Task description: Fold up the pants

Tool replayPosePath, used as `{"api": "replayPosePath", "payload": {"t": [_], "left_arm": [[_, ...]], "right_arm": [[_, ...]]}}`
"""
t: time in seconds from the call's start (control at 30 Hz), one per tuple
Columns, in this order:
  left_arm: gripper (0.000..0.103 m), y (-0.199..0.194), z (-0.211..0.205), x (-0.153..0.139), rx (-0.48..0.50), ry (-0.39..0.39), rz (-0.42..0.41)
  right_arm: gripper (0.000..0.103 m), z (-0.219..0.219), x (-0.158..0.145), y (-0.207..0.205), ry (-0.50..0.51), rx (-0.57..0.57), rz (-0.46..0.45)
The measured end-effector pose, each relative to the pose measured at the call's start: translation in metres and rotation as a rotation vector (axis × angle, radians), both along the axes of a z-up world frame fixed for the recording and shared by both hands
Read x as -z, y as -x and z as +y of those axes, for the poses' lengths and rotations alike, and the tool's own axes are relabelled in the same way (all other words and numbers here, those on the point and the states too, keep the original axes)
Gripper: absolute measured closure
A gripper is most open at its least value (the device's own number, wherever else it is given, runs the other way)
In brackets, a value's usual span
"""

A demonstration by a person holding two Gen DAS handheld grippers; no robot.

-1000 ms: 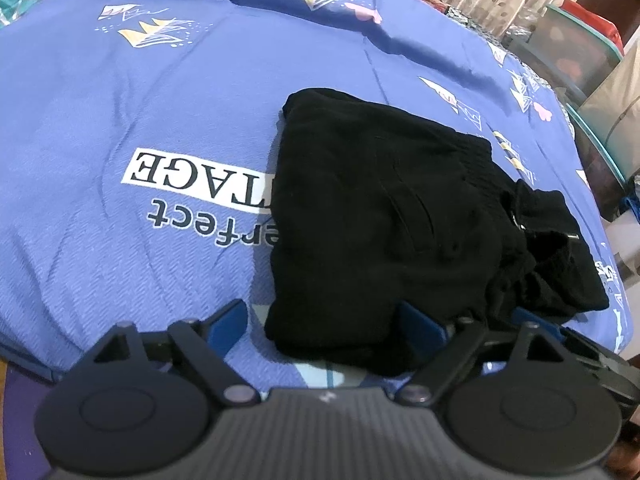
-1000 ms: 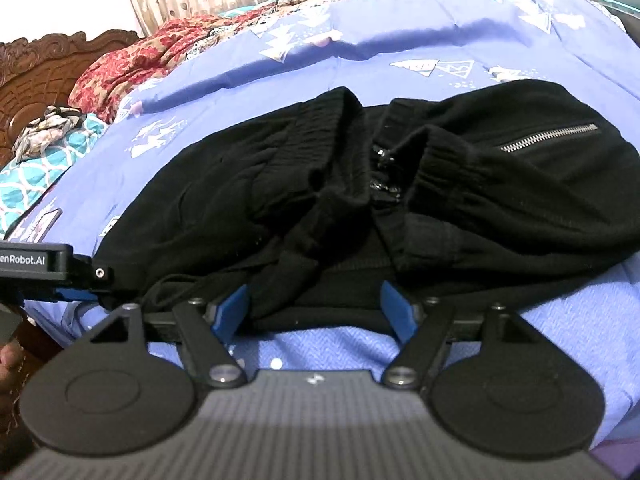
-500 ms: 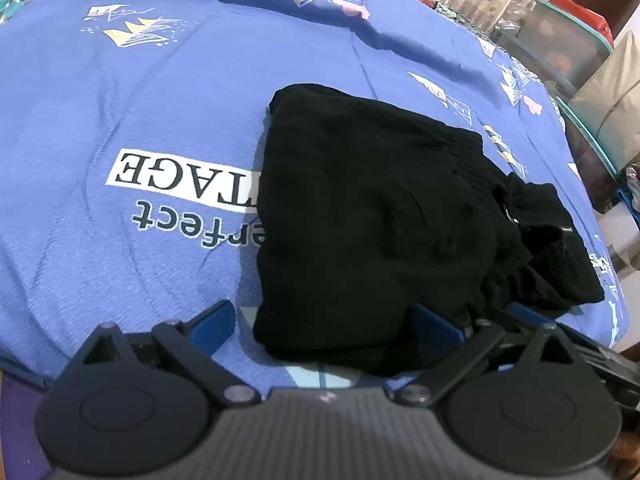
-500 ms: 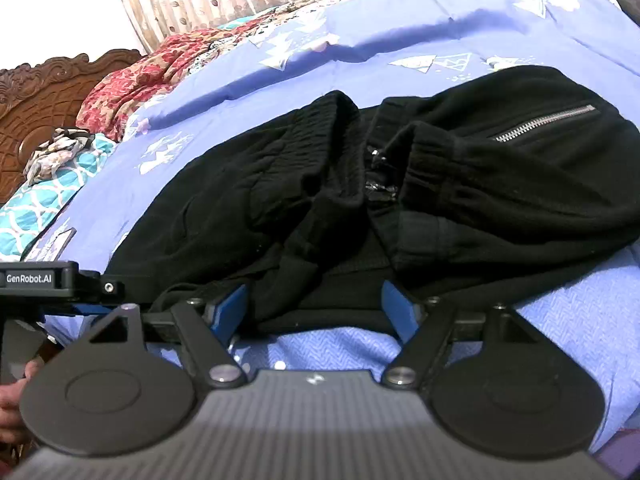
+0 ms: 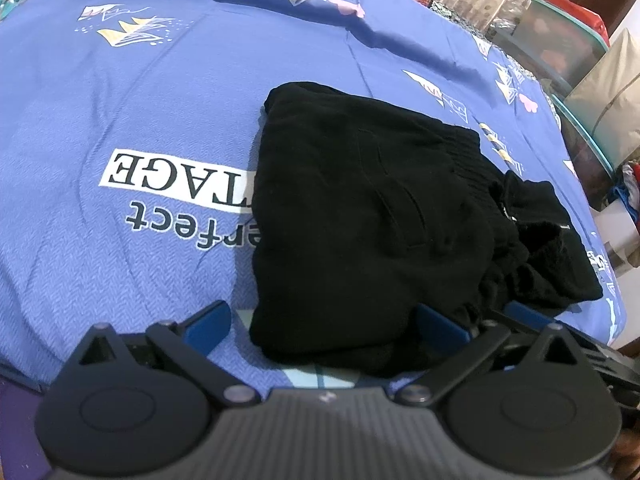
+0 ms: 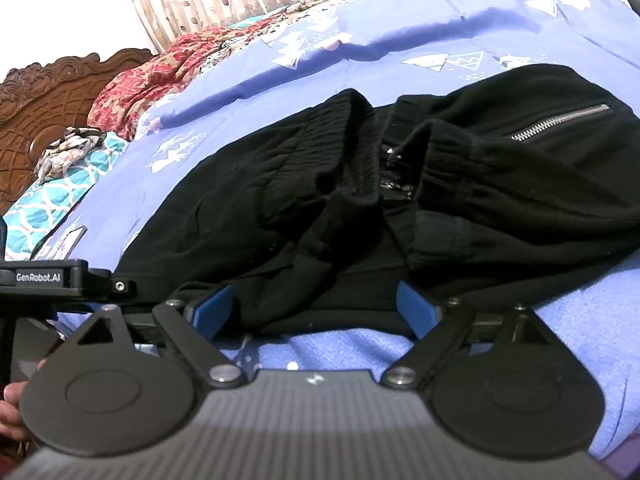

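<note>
Black pants (image 5: 360,208) lie folded in a bundle on the blue bedsheet (image 5: 120,80). Their near hem sits between the fingers of my left gripper (image 5: 320,316), whose jaws are opening wide; the left pad stands clear of the cloth. In the right wrist view the pants (image 6: 500,200) show a ribbed waistband and a silver zipper (image 6: 560,122). My right gripper (image 6: 314,296) is at the near edge with jaws opening, cloth loose between the blue pads. The left gripper's body (image 6: 48,278) shows at the left.
The sheet carries a printed word block (image 5: 172,176) left of the pants. A clear storage box (image 5: 560,40) stands past the bed's far right edge. A carved wooden headboard (image 6: 48,112), a red patterned blanket (image 6: 168,64) and a teal pillow (image 6: 52,200) lie at the far left.
Both grippers' blue fingers have spread wider apart around the near edge of the pants. The pants and both hands have stayed in place.
</note>
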State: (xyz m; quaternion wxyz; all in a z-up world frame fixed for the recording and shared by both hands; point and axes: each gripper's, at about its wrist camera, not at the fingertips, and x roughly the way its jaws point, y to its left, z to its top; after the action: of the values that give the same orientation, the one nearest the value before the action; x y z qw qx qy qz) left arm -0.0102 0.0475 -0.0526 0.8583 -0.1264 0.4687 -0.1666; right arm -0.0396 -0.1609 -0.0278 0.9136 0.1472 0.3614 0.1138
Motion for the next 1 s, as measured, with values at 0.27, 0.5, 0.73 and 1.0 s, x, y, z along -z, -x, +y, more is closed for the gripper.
{"api": "replayPosePath", "payload": {"t": [0.27, 0.5, 0.73, 1.0], "left_arm": [[0.0, -0.0002, -0.0011, 0.0008, 0.006, -0.007, -0.001], [0.0, -0.0014, 0.0009, 0.0013, 0.007, 0.003, 0.005], [0.0, -0.0028, 0.0038, 0.0017, 0.008, 0.013, 0.011], [0.0, 0.0005, 0.004, -0.0018, 0.013, 0.005, -0.002]], "right_arm": [[0.008, -0.0051, 0.0001, 0.0005, -0.033, -0.002, 0.001], [0.008, -0.0057, -0.0006, 0.0015, -0.033, -0.004, 0.002], [0.008, -0.0062, -0.0006, 0.0009, -0.035, -0.004, 0.004], [0.008, -0.0059, -0.0005, 0.0019, -0.038, -0.007, 0.005]]}}
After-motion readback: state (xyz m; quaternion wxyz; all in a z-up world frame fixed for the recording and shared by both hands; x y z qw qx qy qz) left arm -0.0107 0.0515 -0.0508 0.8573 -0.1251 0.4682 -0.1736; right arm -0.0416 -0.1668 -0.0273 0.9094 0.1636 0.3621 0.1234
